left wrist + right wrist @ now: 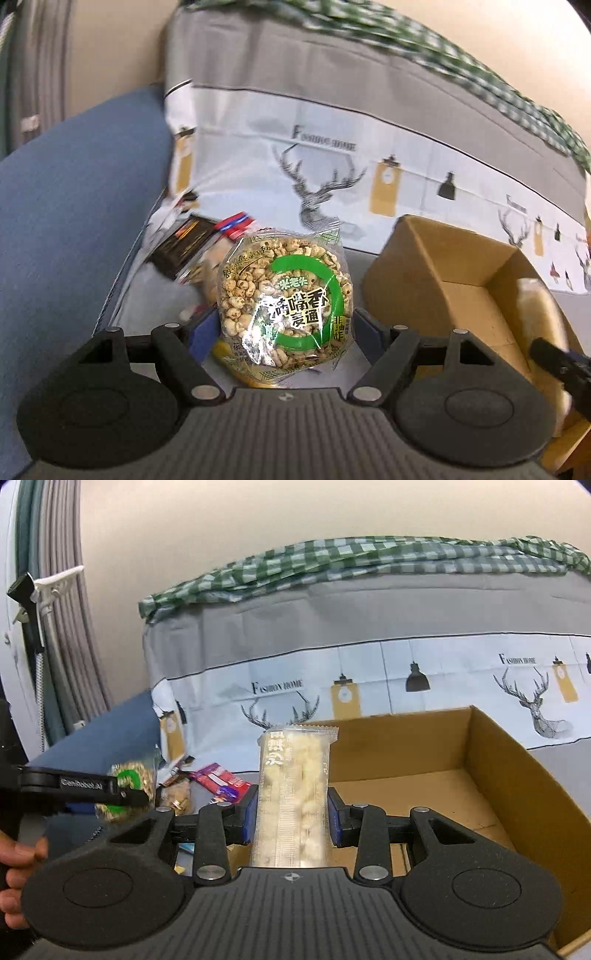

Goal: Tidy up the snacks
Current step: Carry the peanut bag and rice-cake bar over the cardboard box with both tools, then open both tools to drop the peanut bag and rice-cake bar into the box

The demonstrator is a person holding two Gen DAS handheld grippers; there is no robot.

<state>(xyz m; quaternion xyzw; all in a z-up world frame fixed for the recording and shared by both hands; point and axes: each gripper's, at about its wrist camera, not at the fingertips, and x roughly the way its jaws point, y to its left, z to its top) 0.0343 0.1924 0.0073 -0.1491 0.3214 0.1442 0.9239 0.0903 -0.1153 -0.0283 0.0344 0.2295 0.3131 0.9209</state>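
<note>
My left gripper [286, 326] is shut on a round pack of puffed grain with a green ring label [286, 295] and holds it above the grey surface, left of the cardboard box [465, 295]. My right gripper [291, 819] is shut on a long clear pack of pale puffed snack [293, 794], upright, over the near left part of the open cardboard box [491, 775]. The left gripper and its pack [125, 790] show at the left of the right wrist view. The pale pack [543, 332] shows blurred at the right of the left wrist view.
Several loose snacks lie left of the box: a black pack [184, 240], a red and blue pack [236, 223], a red and purple pack [221, 782]. A deer-print cloth [369, 672] hangs behind, with a green checked cloth [332, 561] on top. A blue cushion [74, 221] is at left.
</note>
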